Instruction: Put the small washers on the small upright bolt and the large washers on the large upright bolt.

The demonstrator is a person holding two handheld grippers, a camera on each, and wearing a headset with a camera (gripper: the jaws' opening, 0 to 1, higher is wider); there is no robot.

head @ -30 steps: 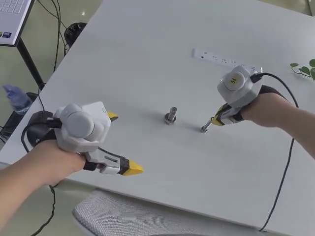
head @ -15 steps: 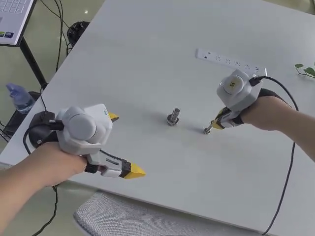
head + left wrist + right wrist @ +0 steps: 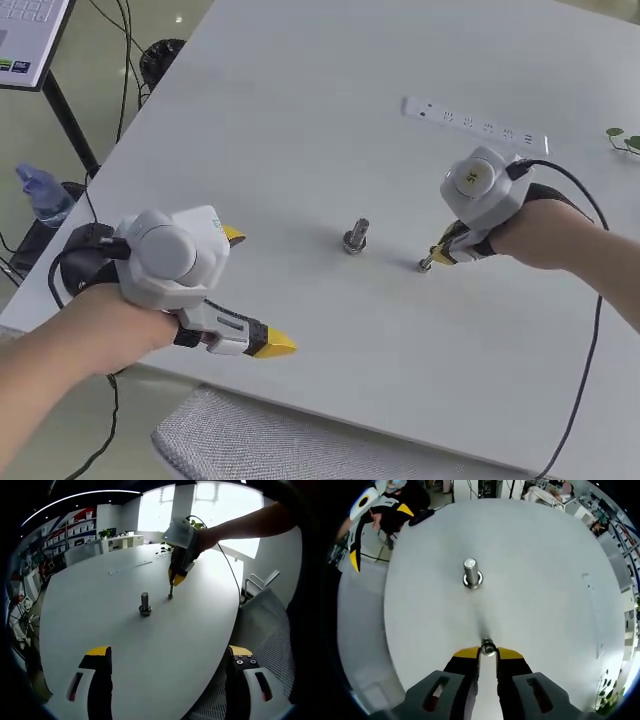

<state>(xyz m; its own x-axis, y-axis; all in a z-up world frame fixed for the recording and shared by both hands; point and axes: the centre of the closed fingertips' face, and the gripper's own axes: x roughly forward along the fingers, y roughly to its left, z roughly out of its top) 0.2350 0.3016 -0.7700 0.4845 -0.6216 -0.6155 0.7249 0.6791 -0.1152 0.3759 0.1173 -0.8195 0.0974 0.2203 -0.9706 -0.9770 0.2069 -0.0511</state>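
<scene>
Far left, off the table (image 3: 300,100): a plastic bottle (image 3: 40,195) on the floor.

Left gripper (image 3: 253,290) is over the near left table edge, released, its yellow-tipped jaws spread wide and holding nothing.

Large upright bolt (image 3: 355,236) stands mid-table with a ring at its base; whether that is a washer, I cannot tell.

Small upright bolt (image 3: 426,263) stands just right of it, apart.

Right gripper (image 3: 440,256) is clenched, its jaws drawn in on the small bolt's top.

Power strip (image 3: 475,125) lies far right.
</scene>
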